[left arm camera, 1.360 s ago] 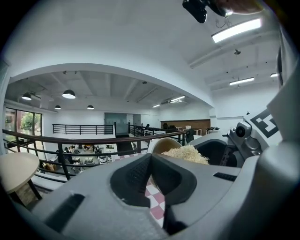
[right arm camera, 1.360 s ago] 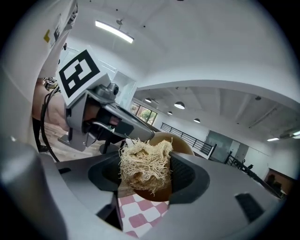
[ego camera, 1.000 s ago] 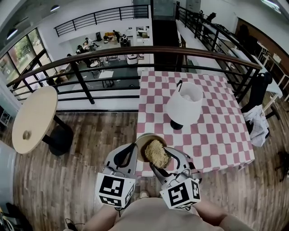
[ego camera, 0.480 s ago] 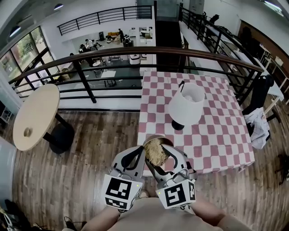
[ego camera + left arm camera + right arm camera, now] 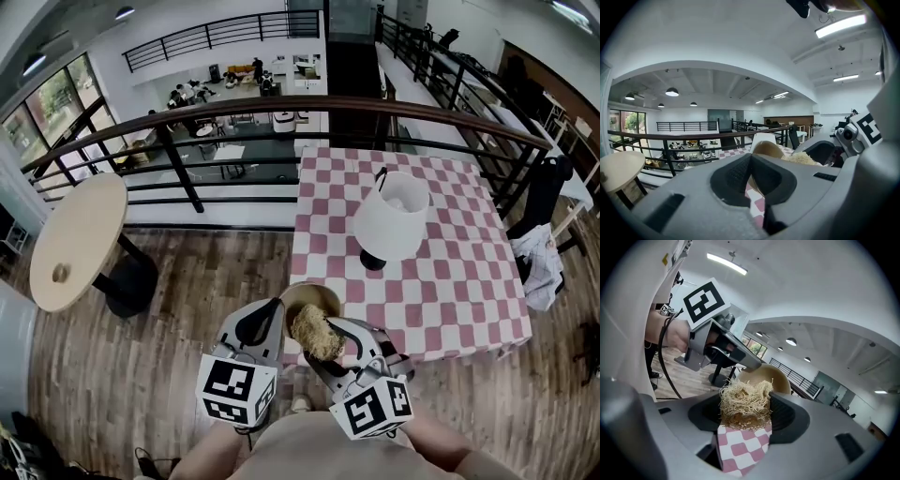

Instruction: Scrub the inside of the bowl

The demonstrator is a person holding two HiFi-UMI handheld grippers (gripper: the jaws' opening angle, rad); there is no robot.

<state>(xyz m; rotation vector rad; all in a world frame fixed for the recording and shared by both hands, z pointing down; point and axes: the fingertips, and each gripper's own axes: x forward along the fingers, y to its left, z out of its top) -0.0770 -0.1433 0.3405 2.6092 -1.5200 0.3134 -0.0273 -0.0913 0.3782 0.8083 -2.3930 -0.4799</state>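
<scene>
Bowl and scrubber at the near edge of a checked table

From the head view, a pink-and-white checked cloth (image 5: 441, 281) covers a table beside a dark railing (image 5: 234, 112), above a plank floor (image 5: 169, 319). A white lamp (image 5: 389, 223) stands on the cloth, and the smooth, round tan bowl (image 5: 305, 298) is at its near left edge. In the left gripper view, the left gripper (image 5: 751, 171) pinches the bowl's rim. In the right gripper view, the right gripper (image 5: 743, 416) clamps a coarse, straw-like scrubber (image 5: 743, 401) just in front of the bowl.

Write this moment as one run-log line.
left tongs: shut on bowl | right tongs: shut on scrubber | scrubber: at bowl's mouth
</scene>
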